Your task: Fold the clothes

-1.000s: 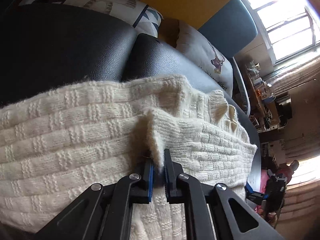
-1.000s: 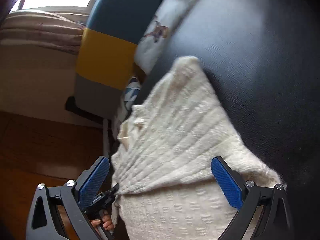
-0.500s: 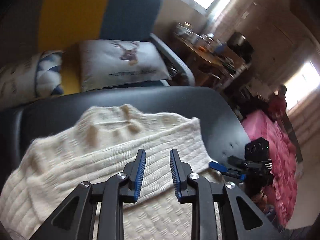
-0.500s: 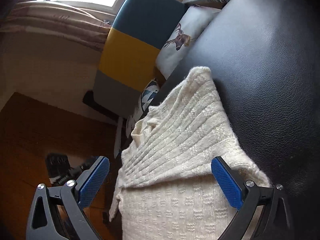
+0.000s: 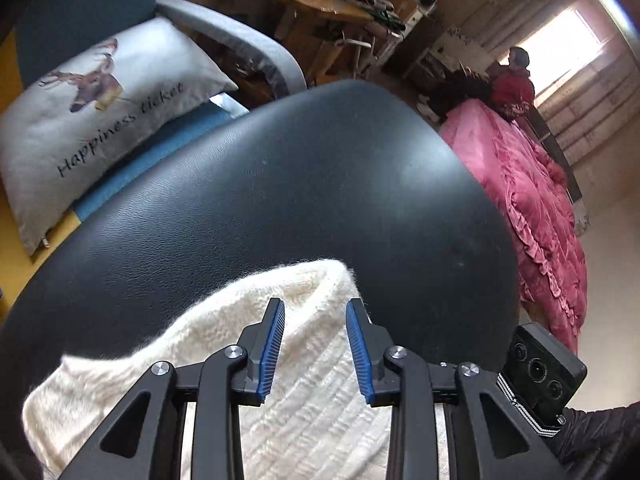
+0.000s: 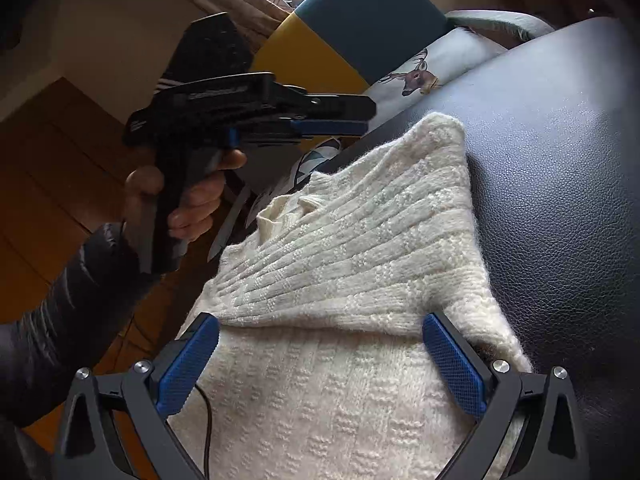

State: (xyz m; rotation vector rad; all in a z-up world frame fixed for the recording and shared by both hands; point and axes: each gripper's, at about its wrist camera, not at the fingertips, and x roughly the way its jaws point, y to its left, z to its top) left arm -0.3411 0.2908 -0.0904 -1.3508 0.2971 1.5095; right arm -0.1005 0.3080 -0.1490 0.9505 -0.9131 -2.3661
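A cream knitted sweater [image 6: 352, 248] lies folded on a black leather seat [image 6: 560, 168]. In the left wrist view its corner [image 5: 288, 292] lies under my left gripper [image 5: 316, 320], which is open and empty just above the fabric. My right gripper [image 6: 320, 352] is wide open and empty over the sweater's near fold. The left gripper [image 6: 360, 120] also shows in the right wrist view, held by a hand above the sweater's far left side.
A deer-print pillow [image 5: 104, 108] lies on a blue and yellow chair [image 6: 360, 28] beyond the seat. A pink quilt [image 5: 532, 208] and a cluttered wooden table [image 5: 320, 4] are further back. A wooden floor [image 6: 48, 184] lies to the left.
My left gripper let go of the sweater's fold, opened, lifted and swung right toward the sweater's corner. My right gripper stayed wide open over the near fold.
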